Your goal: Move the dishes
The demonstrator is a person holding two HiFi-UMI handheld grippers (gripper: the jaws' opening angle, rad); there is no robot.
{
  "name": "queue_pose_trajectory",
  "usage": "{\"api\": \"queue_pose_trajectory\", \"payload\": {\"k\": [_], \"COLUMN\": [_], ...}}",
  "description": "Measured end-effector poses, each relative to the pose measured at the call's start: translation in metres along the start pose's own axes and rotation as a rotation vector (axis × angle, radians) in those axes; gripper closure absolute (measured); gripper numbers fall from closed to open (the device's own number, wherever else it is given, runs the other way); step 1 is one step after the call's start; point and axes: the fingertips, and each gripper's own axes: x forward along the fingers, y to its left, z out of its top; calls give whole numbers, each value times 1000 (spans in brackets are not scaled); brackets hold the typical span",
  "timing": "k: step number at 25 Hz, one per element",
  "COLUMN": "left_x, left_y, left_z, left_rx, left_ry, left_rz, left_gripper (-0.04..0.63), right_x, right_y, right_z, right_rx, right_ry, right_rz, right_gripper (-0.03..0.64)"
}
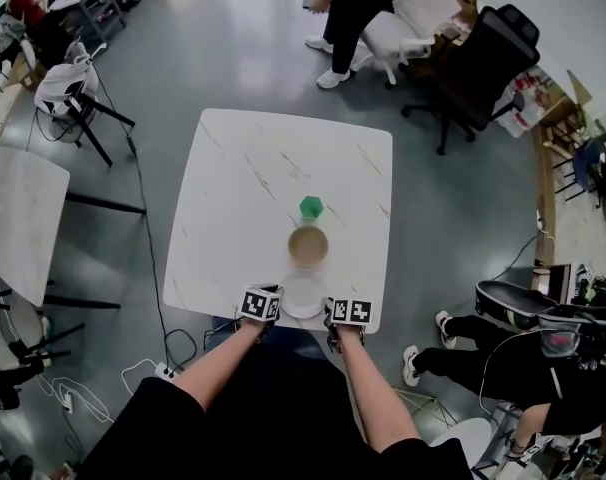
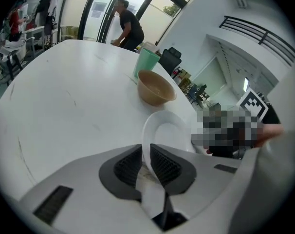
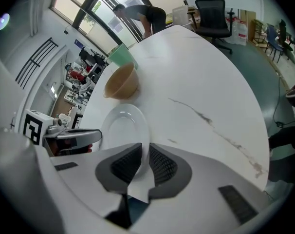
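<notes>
Left gripper [image 2: 146, 152] and right gripper [image 3: 145, 152], on bare forearms [image 1: 223, 363] stretched forward and tilted down, clamp opposite rims of the white plate [image 1: 303, 295] between them. Only the gripper views show pads [image 2: 128, 165] on the rim; overhead, a tan bowl [image 1: 308, 245], then a green cup [image 1: 311, 207], line up beyond.

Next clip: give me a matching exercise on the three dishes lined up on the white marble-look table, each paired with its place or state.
Things:
1. white round plate
2. tan round bowl
3. green cup

Places or states:
A. far end of the row, farthest from the grippers
B. middle of the row
C. rim clamped on either side by the left gripper and the right gripper

Pairs: 1-C, 2-B, 3-A
</notes>
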Motion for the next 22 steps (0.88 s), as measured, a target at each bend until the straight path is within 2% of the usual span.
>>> {"api": "queue_pose_trajectory", "payload": {"k": [7, 9, 12, 15, 17, 22], "left_x": [2, -1, -14, -45, -70, -142], "left_y": [2, 4, 11, 24, 24, 5], "left_z": [-1, -2, 1, 2, 9, 23], "left_rx": [26, 29, 25, -45, -76, 3], "left_ry": [8, 1, -33, -112, -186, -344], "left_rz": [-42, -40, -12, 5, -29, -117], "left_gripper": [540, 532, 529, 529, 531, 566], "right_x": [-5, -9, -19, -30, -41, -82], "right_y": [3, 2, -2, -2, 7, 52], "right_z": [-1, 0, 4, 5, 14, 30], "right_rx": [-46, -88, -128, -111, -107, -176], "right_ry": [-16, -20, -44, -104, -184, -364], "right_rz": [-60, -95, -132, -118, -78, -27], "right_gripper": [547, 514, 506, 506, 511, 565]}}
